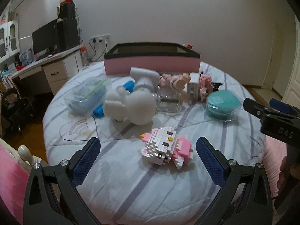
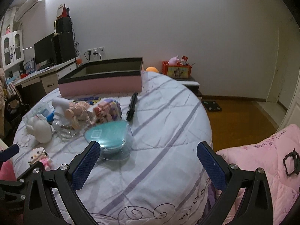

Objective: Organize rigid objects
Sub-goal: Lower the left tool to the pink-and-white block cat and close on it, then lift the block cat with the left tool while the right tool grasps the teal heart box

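Observation:
A white and pink brick-built cat [image 1: 165, 148] lies on the striped bed sheet [image 1: 131, 191], just ahead of my left gripper [image 1: 148, 140], which is open with nothing between its fingers. The same cat [image 2: 39, 156] appears at the lower left of the right wrist view. A pink box with a black rim [image 1: 151, 63] [image 2: 101, 86] stands open at the far side of the bed. My right gripper [image 2: 148, 144] is open and holds nothing, with a teal lidded container [image 2: 110, 136] [image 1: 222, 103] just left of its left finger. The right gripper [image 1: 260, 103] also enters the left wrist view from the right.
A white plush figure [image 1: 131, 105], a clear bag of blue items [image 1: 88, 97], a glass jar [image 1: 168, 101], a doll and a pink block figure [image 1: 204, 86] crowd the middle of the bed. A black comb [image 2: 132, 106] lies near the box. A pink quilt [image 2: 262, 168] is at the right, a desk [image 1: 46, 63] at the left.

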Motion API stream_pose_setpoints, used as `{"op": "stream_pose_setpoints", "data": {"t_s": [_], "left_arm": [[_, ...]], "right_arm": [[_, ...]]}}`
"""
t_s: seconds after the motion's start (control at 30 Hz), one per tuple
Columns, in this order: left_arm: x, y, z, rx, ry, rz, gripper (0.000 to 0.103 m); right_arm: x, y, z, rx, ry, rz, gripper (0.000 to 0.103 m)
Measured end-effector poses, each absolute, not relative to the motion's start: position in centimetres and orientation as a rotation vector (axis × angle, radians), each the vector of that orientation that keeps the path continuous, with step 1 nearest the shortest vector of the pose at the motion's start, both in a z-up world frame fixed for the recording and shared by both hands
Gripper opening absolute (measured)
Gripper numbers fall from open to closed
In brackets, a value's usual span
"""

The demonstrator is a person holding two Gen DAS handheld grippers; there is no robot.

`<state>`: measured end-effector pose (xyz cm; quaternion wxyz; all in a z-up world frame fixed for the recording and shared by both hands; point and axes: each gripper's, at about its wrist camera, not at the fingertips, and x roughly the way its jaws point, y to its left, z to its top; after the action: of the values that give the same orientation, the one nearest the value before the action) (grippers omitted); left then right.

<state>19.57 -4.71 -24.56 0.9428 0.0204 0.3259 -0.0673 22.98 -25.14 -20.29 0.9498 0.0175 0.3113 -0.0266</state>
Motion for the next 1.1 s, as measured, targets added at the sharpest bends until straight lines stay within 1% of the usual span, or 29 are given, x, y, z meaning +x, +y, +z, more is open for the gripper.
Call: {"op": "stream_pose_setpoints", "data": {"t_s": [0.2, 0.6, 0.63, 0.67, 0.7, 0.73, 0.77, 1.1], "left_arm": [[21.1, -5.6, -26.2, 0.084, 0.721, -0.138, 0.103], [21.4, -4.4, -26.4, 0.101, 0.695, -0.249, 0.102], [21.2, -4.4, -26.4, 0.110, 0.684, -0.257, 0.097], [21.1, -4.2, -26.2, 0.112, 0.676, -0.259, 0.086], [21.0, -4.1, -26.1, 0.110, 0.673, -0.257, 0.080], [20.9, -4.0, -26.0, 0.109, 0.673, -0.257, 0.068], [20.9, -3.9, -25.9, 0.108, 0.671, -0.260, 0.060], [20.3, -3.0, -25.5, 0.113, 0.647, -0.288, 0.060]], "right_arm": [[23.7, -25.4, -20.9, 0.047, 0.641, -0.051, 0.103], [24.2, -24.1, -21.6, 0.045, 0.667, -0.015, 0.103], [24.2, -24.0, -21.6, 0.044, 0.669, -0.014, 0.103], [24.2, -23.9, -21.7, 0.043, 0.669, -0.013, 0.103], [24.2, -23.8, -21.6, 0.044, 0.670, -0.011, 0.103], [24.2, -23.6, -21.6, 0.043, 0.670, -0.006, 0.103], [24.2, -23.5, -21.6, 0.041, 0.671, -0.006, 0.103], [25.3, -21.6, -21.9, 0.010, 0.687, 0.031, 0.103]]}}
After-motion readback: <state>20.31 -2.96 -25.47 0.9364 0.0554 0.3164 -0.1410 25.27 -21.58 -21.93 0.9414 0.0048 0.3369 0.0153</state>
